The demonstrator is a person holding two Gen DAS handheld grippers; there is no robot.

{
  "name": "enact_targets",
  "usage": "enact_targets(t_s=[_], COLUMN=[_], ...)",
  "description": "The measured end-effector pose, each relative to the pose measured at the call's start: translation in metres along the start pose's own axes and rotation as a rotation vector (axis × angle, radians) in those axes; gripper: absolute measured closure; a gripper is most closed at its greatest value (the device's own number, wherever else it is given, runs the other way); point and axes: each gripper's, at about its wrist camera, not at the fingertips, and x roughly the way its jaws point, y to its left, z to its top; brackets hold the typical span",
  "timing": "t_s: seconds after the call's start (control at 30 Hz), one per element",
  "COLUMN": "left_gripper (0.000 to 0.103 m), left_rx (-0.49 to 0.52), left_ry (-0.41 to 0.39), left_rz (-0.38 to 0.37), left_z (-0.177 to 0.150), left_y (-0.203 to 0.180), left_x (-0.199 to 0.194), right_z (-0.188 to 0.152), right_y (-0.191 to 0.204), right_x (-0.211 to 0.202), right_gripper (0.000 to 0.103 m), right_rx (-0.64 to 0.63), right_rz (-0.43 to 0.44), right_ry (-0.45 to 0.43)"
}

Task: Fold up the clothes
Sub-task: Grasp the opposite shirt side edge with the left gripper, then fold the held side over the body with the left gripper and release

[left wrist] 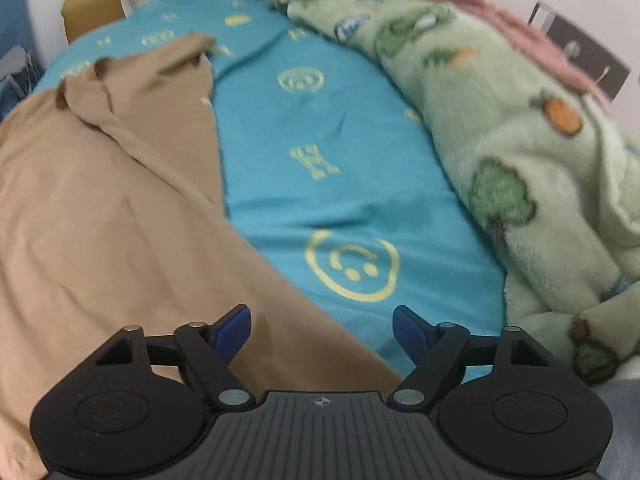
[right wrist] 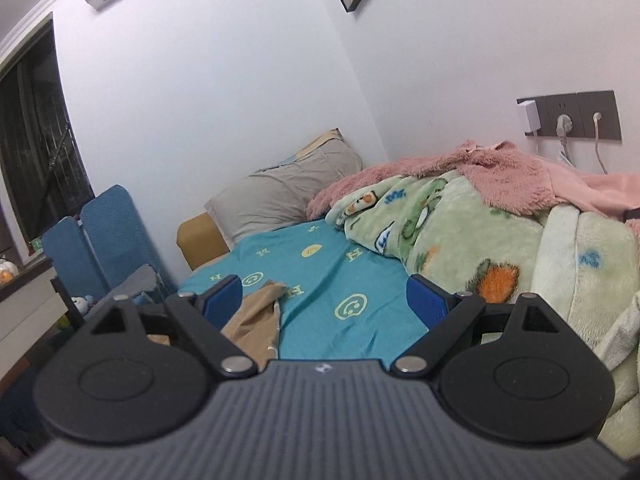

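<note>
With jaws spread wide and nothing between them, left gripper point(left wrist: 322, 320) hovering low over the near hem of the tan garment point(left wrist: 92, 216); right gripper point(right wrist: 324, 294) likewise gaping, held higher and farther off. Garment spread loosely across the teal bedsheet point(left wrist: 320, 184), collar end rumpled at the far side. Thin, limp, light, probably slippery; best pinched at a hem corner or shoulder seam.

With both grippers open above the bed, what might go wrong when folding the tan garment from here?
1. The tan garment lies rumpled, so a pinch by the left gripper may catch several layers at once.
2. The green fleece blanket is heaped close beside it; a fold towards it could snag.
3. The right gripper looks raised and may approach badly.
</note>
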Motion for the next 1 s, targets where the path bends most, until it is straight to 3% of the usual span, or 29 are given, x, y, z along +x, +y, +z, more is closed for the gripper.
enact_targets(t_s=[0.03,0.1,0.23,0.3,0.33,0.57,0.77,0.83,1.0], left_gripper=[0.029,0.047,0.072,0.096,0.098,0.1,0.101,0.101,0.101], left_rx=[0.0,-0.004,0.001,0.002,-0.008,-0.093,-0.357,-0.406,-0.443], left_ry=[0.018,0.05,0.041,0.039,0.043,0.004,-0.002,0.005,0.042], left_rz=[0.006,0.007,0.023,0.003,-0.017,-0.184,-0.414,-0.413,-0.321], left_z=[0.0,-0.003,-0.007,-0.008,-0.008,-0.004,-0.021,-0.033,-0.058], left_y=[-0.003,-0.005,0.0,0.006,0.011,0.049,0.127,0.148,0.184], left_x=[0.007,0.018,0.027,0.024,0.022,-0.034,-0.078,-0.085,-0.082], right_z=[-0.001,-0.003,-0.006,-0.006,-0.007,-0.009,-0.015,-0.018,-0.024], right_y=[0.0,-0.001,-0.002,-0.003,-0.004,-0.002,0.011,0.016,0.029], right_x=[0.001,0.003,0.006,0.007,0.008,0.01,0.018,0.021,0.027], right_gripper=[0.013,0.013,0.013,0.013,0.013,0.013,0.013,0.013,0.013], right_rx=[0.002,0.005,0.012,0.018,0.024,0.027,-0.043,-0.069,-0.139], right_rz=[-0.001,-0.004,-0.008,-0.008,-0.006,0.005,-0.003,-0.007,-0.017], right_ry=[0.004,0.011,0.025,0.029,0.033,0.055,0.105,0.123,0.162])
